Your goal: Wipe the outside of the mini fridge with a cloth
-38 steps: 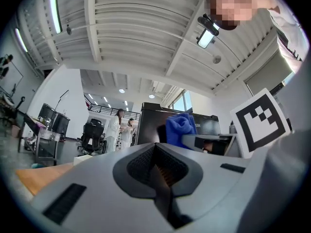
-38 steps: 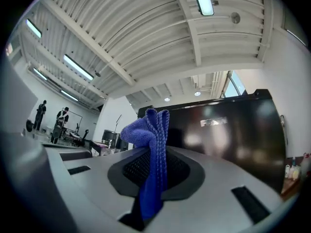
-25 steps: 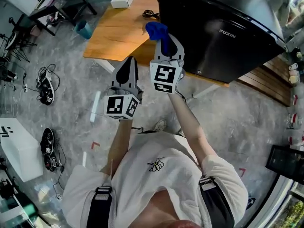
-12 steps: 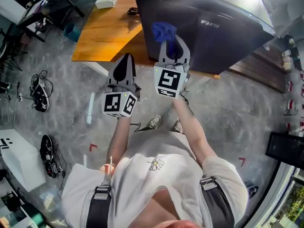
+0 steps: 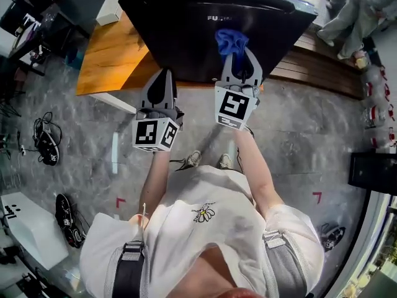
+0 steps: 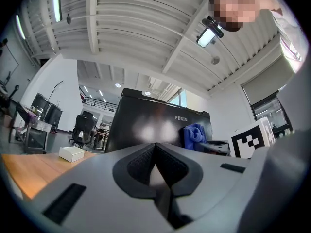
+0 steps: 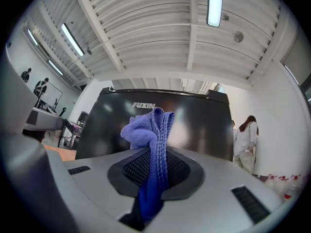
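A black mini fridge (image 5: 186, 36) with a glossy door stands on a wooden table (image 5: 108, 54); it also fills the middle of the left gripper view as the fridge (image 6: 146, 130) and the right gripper view as the fridge (image 7: 194, 125). My right gripper (image 5: 237, 53) is shut on a blue cloth (image 5: 231, 41), whose bunched end (image 7: 148, 130) sticks out in front of the fridge door. Whether the cloth touches the door I cannot tell. My left gripper (image 5: 162, 79) is shut with nothing in it, just below the fridge's front edge.
A white box (image 5: 110, 9) lies on the table left of the fridge. Cables and shoes (image 5: 46, 144) litter the grey floor at the left. A person (image 7: 245, 142) stands to the right of the fridge. A wooden bench (image 5: 322, 67) runs off to the right.
The view has swung so the fridge now sits straight ahead of both grippers. The right gripper with the cloth has come in front of the fridge door; the left has stayed beside it.
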`<action>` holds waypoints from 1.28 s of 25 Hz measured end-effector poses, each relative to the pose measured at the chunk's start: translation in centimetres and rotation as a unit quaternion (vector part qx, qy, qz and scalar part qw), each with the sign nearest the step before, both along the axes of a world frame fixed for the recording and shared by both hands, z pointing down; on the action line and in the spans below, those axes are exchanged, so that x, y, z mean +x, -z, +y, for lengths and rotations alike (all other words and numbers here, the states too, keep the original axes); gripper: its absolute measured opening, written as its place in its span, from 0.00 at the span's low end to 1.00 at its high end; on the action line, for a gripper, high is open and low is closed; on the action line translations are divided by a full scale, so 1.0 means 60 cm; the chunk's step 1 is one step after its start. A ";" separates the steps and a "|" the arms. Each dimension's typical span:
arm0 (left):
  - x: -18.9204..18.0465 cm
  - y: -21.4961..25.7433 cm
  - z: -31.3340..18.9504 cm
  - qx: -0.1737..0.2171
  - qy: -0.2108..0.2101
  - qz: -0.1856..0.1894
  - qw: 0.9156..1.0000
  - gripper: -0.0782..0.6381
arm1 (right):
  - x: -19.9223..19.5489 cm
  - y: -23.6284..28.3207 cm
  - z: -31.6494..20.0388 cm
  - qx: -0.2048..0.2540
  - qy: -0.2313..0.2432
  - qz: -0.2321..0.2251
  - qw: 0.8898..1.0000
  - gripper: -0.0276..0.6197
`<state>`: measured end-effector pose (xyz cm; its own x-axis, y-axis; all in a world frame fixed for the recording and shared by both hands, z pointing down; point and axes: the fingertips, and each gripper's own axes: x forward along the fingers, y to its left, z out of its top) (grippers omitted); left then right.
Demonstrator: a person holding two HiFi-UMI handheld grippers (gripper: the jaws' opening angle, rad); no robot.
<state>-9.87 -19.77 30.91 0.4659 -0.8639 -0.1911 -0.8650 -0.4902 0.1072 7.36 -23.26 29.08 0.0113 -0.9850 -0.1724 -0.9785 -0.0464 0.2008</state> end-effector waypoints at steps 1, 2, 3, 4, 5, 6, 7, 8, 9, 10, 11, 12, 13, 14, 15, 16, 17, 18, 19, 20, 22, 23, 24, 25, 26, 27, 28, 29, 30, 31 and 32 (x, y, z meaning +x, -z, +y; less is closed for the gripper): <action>0.012 0.001 0.002 0.001 -0.003 -0.001 1.000 0.12 | 0.021 -0.001 0.004 -0.001 -0.010 -0.001 1.000 0.14; 0.022 0.001 0.005 0.002 -0.006 -0.002 1.000 0.12 | 0.043 -0.003 0.007 -0.001 -0.019 -0.002 1.000 0.14; 0.032 0.001 0.007 0.003 -0.008 -0.003 1.000 0.12 | 0.063 -0.004 0.010 -0.002 -0.029 -0.003 1.000 0.14; 0.041 0.001 0.008 0.002 -0.010 -0.003 1.000 0.12 | 0.084 -0.005 0.013 -0.003 -0.039 -0.004 0.999 0.14; 0.050 0.001 0.009 0.002 -0.011 -0.003 1.000 0.12 | 0.104 -0.006 0.015 -0.004 -0.049 -0.004 0.999 0.14; 0.059 0.001 0.010 0.002 -0.013 -0.002 1.000 0.12 | 0.123 -0.007 0.018 -0.004 -0.058 -0.006 0.998 0.14; 0.067 0.001 0.012 0.002 -0.015 -0.001 1.000 0.12 | 0.143 -0.008 0.020 -0.006 -0.068 -0.008 0.998 0.14; 0.076 0.001 0.014 0.001 -0.017 -0.001 1.000 0.12 | 0.163 -0.011 0.023 -0.008 -0.078 -0.011 0.997 0.14; 0.085 0.000 0.017 0.001 -0.020 -0.001 1.000 0.12 | 0.183 -0.014 0.027 -0.010 -0.088 -0.014 0.996 0.14; 0.094 -0.001 0.020 0.001 -0.022 -0.001 1.000 0.12 | 0.203 -0.018 0.031 -0.012 -0.098 -0.014 0.995 0.14; 0.101 -0.003 0.023 0.001 -0.025 -0.002 1.000 0.12 | 0.221 -0.022 0.035 -0.014 -0.107 -0.014 0.994 0.14; 0.107 -0.004 0.026 0.000 -0.026 -0.004 1.000 0.12 | 0.238 -0.025 0.037 -0.016 -0.115 -0.013 0.993 0.14; 0.112 -0.005 0.026 -0.001 -0.028 -0.006 1.000 0.12 | 0.251 -0.027 0.039 -0.017 -0.122 -0.012 0.992 0.14; 0.115 -0.006 0.026 -0.002 -0.028 -0.008 1.000 0.12 | 0.263 -0.027 0.039 -0.018 -0.128 -0.011 0.992 0.14; 0.117 -0.006 0.025 -0.002 -0.029 -0.009 1.000 0.12 | 0.272 -0.027 0.039 -0.018 -0.133 -0.010 0.991 0.14; 0.119 -0.006 0.024 -0.002 -0.029 -0.011 1.000 0.12 | 0.280 -0.026 0.038 -0.018 -0.137 -0.010 0.990 0.14; 0.121 -0.005 0.023 -0.002 -0.030 -0.012 0.999 0.12 | 0.287 -0.026 0.038 -0.017 -0.140 -0.010 0.990 0.14; 0.121 -0.004 0.023 -0.001 -0.030 -0.013 0.999 0.12 | 0.293 -0.026 0.038 -0.017 -0.144 -0.012 0.989 0.14; 0.120 -0.003 0.022 0.000 -0.030 -0.013 0.999 0.12 | 0.298 -0.027 0.038 -0.017 -0.148 -0.014 0.989 0.14; 0.117 -0.002 0.021 0.001 -0.028 -0.013 1.000 0.12 | 0.302 -0.027 0.038 -0.017 -0.152 -0.016 0.988 0.14; 0.107 -0.002 0.021 0.001 -0.022 -0.012 1.000 0.12 | 0.306 -0.029 0.038 -0.018 -0.157 -0.021 0.987 0.14; 0.102 -0.002 0.021 0.001 -0.019 -0.012 1.000 0.12 | 0.305 -0.028 0.041 -0.018 -0.158 -0.025 0.987 0.14; 0.096 -0.003 0.022 0.001 -0.016 -0.011 1.000 0.12 | 0.302 -0.027 0.046 -0.017 -0.158 -0.028 0.987 0.14; 0.090 -0.004 0.022 0.001 -0.014 -0.010 1.000 0.12 | 0.296 -0.025 0.053 -0.015 -0.157 -0.031 0.987 0.14; 0.083 -0.006 0.022 0.000 -0.012 -0.010 1.000 0.12 | 0.287 -0.023 0.062 -0.012 -0.153 -0.033 0.988 0.14; 0.076 -0.007 0.021 0.000 -0.010 -0.010 1.000 0.12 | 0.273 -0.020 0.070 -0.009 -0.147 -0.033 0.988 0.14; 0.068 -0.008 0.020 0.000 -0.007 -0.009 1.000 0.12 | 0.254 -0.019 0.077 -0.006 -0.138 -0.033 0.990 0.14; 0.060 -0.009 0.020 -0.001 -0.004 -0.009 1.000 0.12 | 0.231 -0.019 0.082 -0.005 -0.126 -0.033 0.991 0.14; 0.052 -0.010 0.019 -0.002 -0.001 -0.008 1.000 0.12 | 0.203 -0.020 0.085 -0.005 -0.110 -0.033 0.993 0.14; 0.045 -0.012 0.018 -0.003 0.002 -0.007 1.000 0.12 | 0.173 -0.022 0.085 -0.007 -0.092 -0.032 0.995 0.14; 0.036 -0.013 0.016 -0.004 0.006 -0.006 1.000 0.12 | 0.140 -0.024 0.082 -0.008 -0.072 -0.032 0.997 0.14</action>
<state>-7.71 -18.79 31.70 0.4586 -0.8706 -0.1783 -0.8717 -0.4797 0.1002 15.74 -18.34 30.54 0.1628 -0.9752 -0.1501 -0.9729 -0.1840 0.1403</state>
